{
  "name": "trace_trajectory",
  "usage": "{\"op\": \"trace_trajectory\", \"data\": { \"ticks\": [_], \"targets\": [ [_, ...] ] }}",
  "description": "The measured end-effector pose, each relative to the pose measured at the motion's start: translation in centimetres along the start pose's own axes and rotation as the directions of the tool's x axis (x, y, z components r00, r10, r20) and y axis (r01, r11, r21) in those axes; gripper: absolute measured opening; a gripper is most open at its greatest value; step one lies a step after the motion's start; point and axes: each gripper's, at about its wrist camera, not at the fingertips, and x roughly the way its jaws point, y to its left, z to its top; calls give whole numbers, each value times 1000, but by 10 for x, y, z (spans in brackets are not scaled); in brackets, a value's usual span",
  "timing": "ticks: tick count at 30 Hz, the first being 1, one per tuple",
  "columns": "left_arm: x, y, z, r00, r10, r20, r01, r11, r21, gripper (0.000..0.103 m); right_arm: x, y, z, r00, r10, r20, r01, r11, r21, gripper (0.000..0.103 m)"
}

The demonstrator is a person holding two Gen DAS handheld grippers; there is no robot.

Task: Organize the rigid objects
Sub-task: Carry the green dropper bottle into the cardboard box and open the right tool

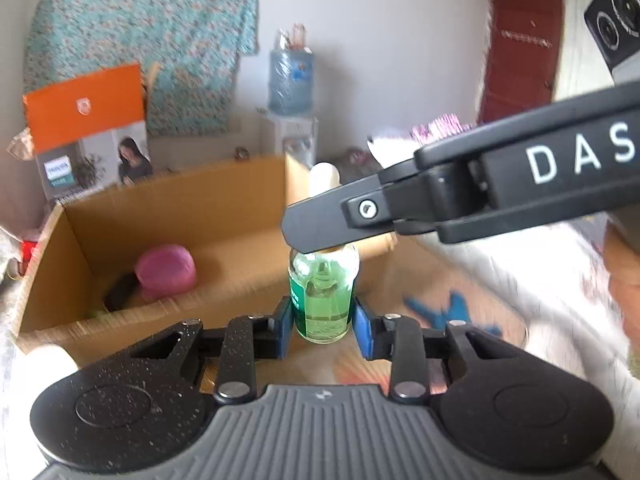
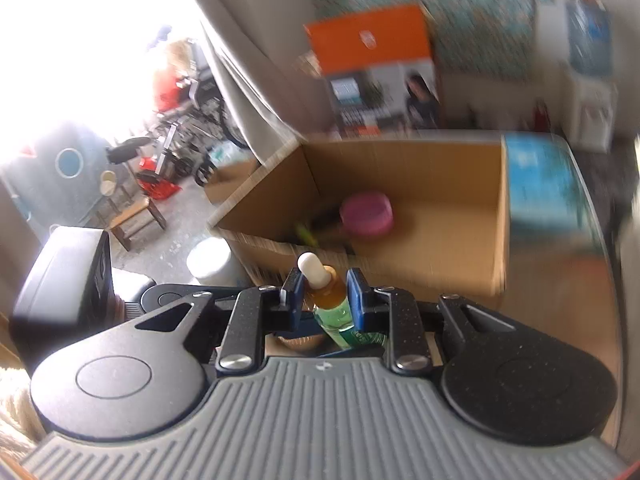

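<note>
Both tongs clamp one green dropper bottle (image 1: 325, 300): left tongs (image 1: 323, 320) on its body, right tongs (image 2: 325, 294) on its neck under the white bulb. Bottle upright, just in front of cardboard box (image 1: 176, 216); pink tub (image 1: 166, 270) inside box w/ a dark item.

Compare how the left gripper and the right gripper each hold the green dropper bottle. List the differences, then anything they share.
1. The left gripper clamps the green dropper bottle low on its glass body; the right gripper clamps it near the neck, below the white bulb.
2. The left gripper meets it head-on; the right gripper reaches in from the side.

Shared: both are shut on the same bottle, and both have blue-padded fingers.
</note>
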Motion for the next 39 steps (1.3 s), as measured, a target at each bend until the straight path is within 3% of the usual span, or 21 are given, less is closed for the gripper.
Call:
{"op": "trace_trajectory", "data": {
  "ticks": [4, 13, 19, 27, 32, 39],
  "targets": [
    [8, 18, 34, 1000, 30, -2, -30, 999, -41, 33, 7, -7, 44, 999, 42, 18, -42, 998, -37, 22],
    [99, 79, 89, 982, -1, -189, -39, 976, -212, 33, 98, -81, 122, 991, 89, -100, -81, 993, 84, 22],
    [153, 100, 92, 951, 0, -308, -89, 958, -273, 33, 163, -126, 122, 981, 111, -160, -82, 981, 178, 22],
    [178, 118, 92, 928, 8, -373, -136, 938, -320, 34, 215, -151, 108, 974, 105, -202, -64, 978, 199, 22],
    [179, 120, 94, 926, 11, -378, -147, 932, -332, 35, 237, -154, 103, 967, 90, -239, -45, 981, 189, 22],
    [181, 116, 95, 925, 17, -379, -148, 936, -319, 44, 244, -151, 105, 963, 58, -264, -17, 988, 155, 24]
  ]
}}
